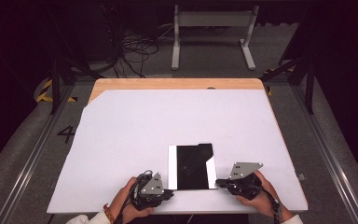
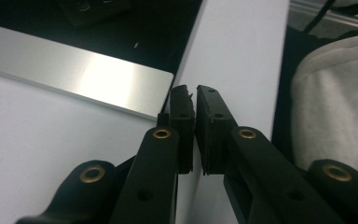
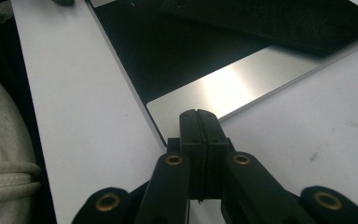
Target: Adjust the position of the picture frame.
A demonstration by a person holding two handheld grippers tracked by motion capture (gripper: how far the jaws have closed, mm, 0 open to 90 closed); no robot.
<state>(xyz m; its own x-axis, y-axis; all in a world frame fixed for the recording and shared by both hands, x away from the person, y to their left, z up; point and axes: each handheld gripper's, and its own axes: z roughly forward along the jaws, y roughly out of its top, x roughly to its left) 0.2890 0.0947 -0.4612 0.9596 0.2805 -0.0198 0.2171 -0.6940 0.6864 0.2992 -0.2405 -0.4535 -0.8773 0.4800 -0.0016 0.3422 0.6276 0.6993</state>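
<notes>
A white sheet covers the wooden desk. Near its front edge lies a flat rectangular tray, brushed-metal borders flanking a matte black centre, long axis running near-to-far. The left hand-held gripper sits at its near-left corner with jaws slightly apart; the right hand-held gripper, jaws pressed together, meets the near-right corner.

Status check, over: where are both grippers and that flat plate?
Left gripper nearly shut, empty, at near left corner of flat silver-edged metal plate with black top. Right gripper shut, empty, at its near right corner. Nothing in the way.
</notes>
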